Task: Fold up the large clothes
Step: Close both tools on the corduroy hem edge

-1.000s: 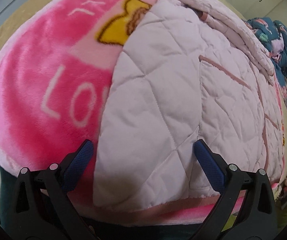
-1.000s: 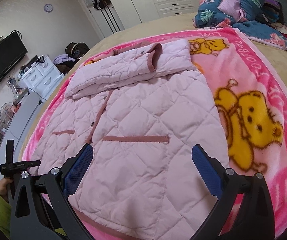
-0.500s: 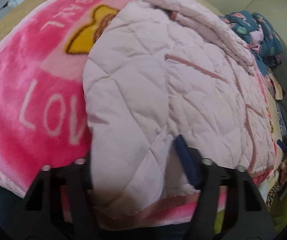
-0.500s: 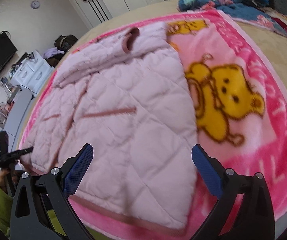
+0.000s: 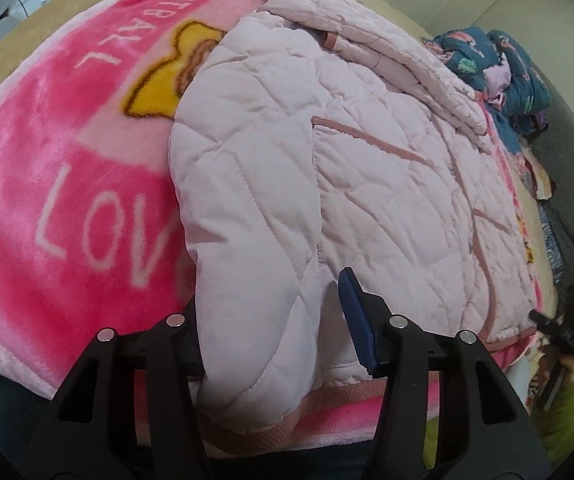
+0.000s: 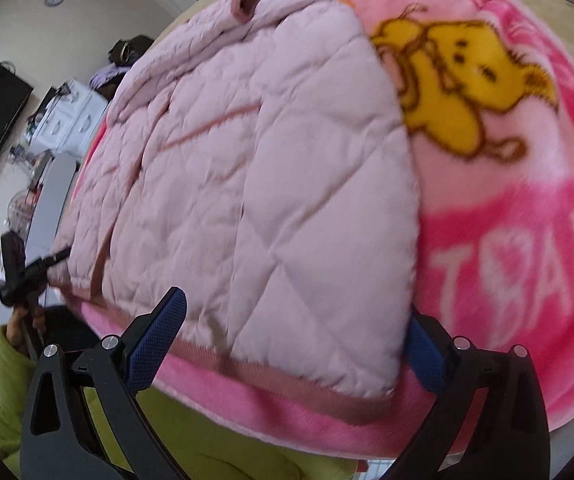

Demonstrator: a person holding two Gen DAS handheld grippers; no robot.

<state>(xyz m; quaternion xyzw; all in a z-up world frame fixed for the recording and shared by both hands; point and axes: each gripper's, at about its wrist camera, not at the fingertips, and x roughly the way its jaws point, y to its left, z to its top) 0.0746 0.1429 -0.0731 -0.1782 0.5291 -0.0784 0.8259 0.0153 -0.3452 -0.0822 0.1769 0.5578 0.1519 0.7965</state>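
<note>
Quilted jacket (image 5: 367,184) on pink blanket (image 5: 67,152); left hand-held gripper (image 5: 271,320) pinches it, right hand-held gripper (image 6: 291,344) spread.

Both wrist cameras looked steeply down, close over opposite hem corners of the quilted jacket (image 5: 327,184) on the pink blanket (image 6: 527,216), which both views shared.

Left gripper (image 5: 275,320): angled steeply down; jaws have just been closing, pale quilted fabric bunched between them; pad at 3 o'clock pressed into the fabric, pad at 9 o'clock hidden behind it.
Right gripper (image 6: 293,336): angled steeply down; jaws spread wide, straddling the fabric's corner without pinching it.
Left hand (image 6: 23,320): at 9 o'clock in the right wrist view, gripping its handle; green sleeve below.
</note>
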